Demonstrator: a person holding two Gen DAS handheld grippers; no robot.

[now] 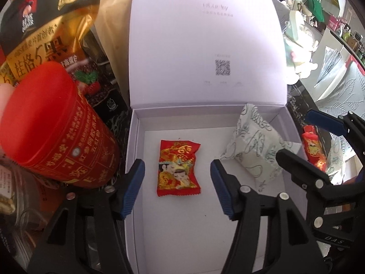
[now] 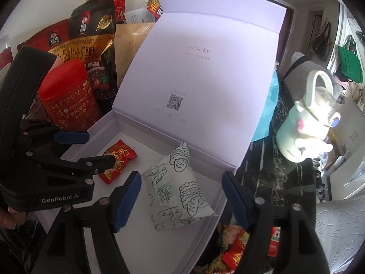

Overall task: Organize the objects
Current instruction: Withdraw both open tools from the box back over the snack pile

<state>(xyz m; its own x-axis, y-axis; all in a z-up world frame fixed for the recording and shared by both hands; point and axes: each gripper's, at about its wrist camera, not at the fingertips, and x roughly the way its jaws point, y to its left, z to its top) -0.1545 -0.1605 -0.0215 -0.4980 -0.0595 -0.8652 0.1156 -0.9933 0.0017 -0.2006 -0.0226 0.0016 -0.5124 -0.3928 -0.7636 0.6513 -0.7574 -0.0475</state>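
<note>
Red foil candy packet (image 1: 179, 167) lies flat on the floor of the white box (image 1: 136, 159), left of centre; white printed pouch (image 1: 253, 146) leans in the box's far right corner, well apart from it. Box lid (image 1: 205, 41) stands open and upright at the back.

Left hand-held gripper (image 1: 178, 187): jaws partly open, straddling the candy packet without touching it; nothing held. Right hand-held gripper (image 2: 182, 203): jaws wide open on either side of the pouch, pads clear of it; nothing held.

Progress, judged: two items are in the box, both apparently released. More wrapped candies (image 2: 237, 248) sit in a heap outside the box's near right edge, so loading is probably at an early stage.

Outside the box on the dark marbled desk (image 2: 273, 182): red canister (image 1: 57, 127) just beside the left wall, oat bags (image 2: 91, 38) behind it, a white cartoon bottle (image 2: 308, 123) to the right.
</note>
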